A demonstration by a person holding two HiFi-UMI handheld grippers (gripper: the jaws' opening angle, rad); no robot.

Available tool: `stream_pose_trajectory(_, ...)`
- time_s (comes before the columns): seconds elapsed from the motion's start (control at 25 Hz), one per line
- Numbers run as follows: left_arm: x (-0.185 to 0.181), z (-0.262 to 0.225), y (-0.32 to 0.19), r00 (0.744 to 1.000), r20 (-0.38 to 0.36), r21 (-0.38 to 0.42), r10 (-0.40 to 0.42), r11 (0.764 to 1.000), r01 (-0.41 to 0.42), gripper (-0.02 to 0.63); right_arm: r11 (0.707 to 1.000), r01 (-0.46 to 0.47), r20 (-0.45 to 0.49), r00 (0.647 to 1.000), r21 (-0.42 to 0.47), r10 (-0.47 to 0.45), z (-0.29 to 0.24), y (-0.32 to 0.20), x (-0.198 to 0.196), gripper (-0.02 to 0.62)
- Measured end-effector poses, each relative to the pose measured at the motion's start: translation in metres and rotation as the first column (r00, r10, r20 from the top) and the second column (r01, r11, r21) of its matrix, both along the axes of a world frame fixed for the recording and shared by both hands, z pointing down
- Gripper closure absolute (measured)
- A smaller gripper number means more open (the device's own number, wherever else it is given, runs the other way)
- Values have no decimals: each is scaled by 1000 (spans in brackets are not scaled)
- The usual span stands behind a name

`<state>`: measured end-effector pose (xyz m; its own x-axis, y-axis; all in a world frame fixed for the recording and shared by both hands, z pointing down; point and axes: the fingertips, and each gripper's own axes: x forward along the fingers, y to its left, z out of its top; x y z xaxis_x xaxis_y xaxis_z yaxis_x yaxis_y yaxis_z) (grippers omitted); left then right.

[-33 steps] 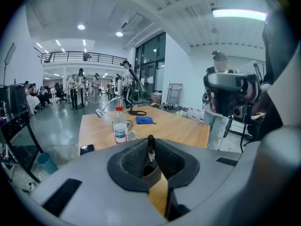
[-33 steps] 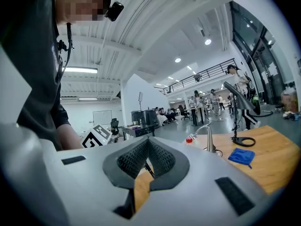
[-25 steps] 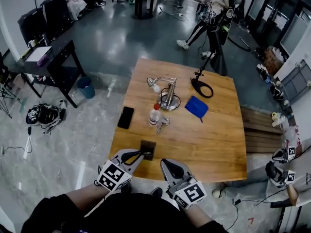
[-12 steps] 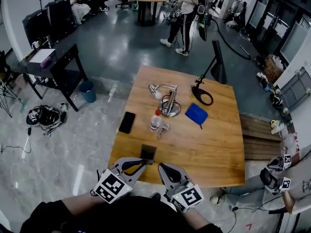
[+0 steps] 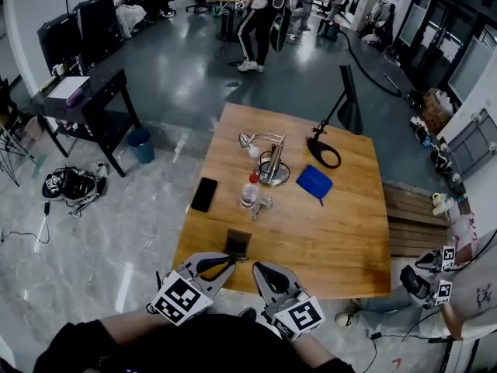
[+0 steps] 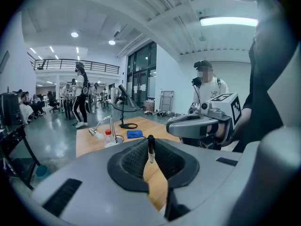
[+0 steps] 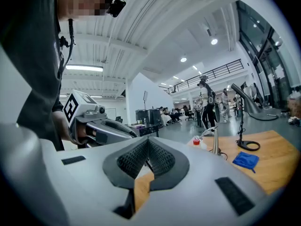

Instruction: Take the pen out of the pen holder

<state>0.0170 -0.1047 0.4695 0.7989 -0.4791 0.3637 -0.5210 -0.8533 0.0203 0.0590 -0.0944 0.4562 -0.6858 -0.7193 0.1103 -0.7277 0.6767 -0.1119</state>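
Observation:
A thin black pen with a pale tip (image 6: 151, 150) stands upright between the pads of my left gripper (image 6: 151, 144), which is shut on it. In the head view that gripper (image 5: 229, 259) hovers at the near edge of the wooden table (image 5: 342, 239). It sits just in front of the small dark square pen holder (image 5: 237, 242). The pen itself is too thin to make out there. My right gripper (image 5: 258, 270) hangs beside the left one, and its jaws (image 7: 147, 143) meet at the tips with nothing in them. The left gripper view does not show the holder.
Farther up the table lie a black phone (image 5: 203, 194), a clear bottle with a red cap (image 5: 248, 190), a metal desk lamp (image 5: 264, 148), a blue cloth (image 5: 314, 182) and a black ring-base stand (image 5: 324, 152). A seated person with grippers (image 5: 431, 274) is at the right.
My left gripper has risen and drawn back from the pen holder with the pen in it. The right gripper has stayed put. People in the background have walked leftwards.

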Motion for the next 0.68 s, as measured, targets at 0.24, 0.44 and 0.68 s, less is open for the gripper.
stream_pose_trajectory(0.24, -1, -2, 1, 1000, -8, -4, -8, 1000, 8, 555, 1000, -14, 6, 1000, 2, 14, -3, 2, 3, 597)
stream_pose_trajectory(0.44, -2, -1, 0, 1000, -5, -4, -8, 1000, 8, 555, 1000, -15, 0, 1000, 5, 15, -2, 3, 3, 597)
stream_pose_trajectory(0.68, 0, 2, -1, 1000, -5, 0, -7, 1000, 7, 555, 1000, -23, 6, 1000, -5, 23, 3, 3, 4, 597)
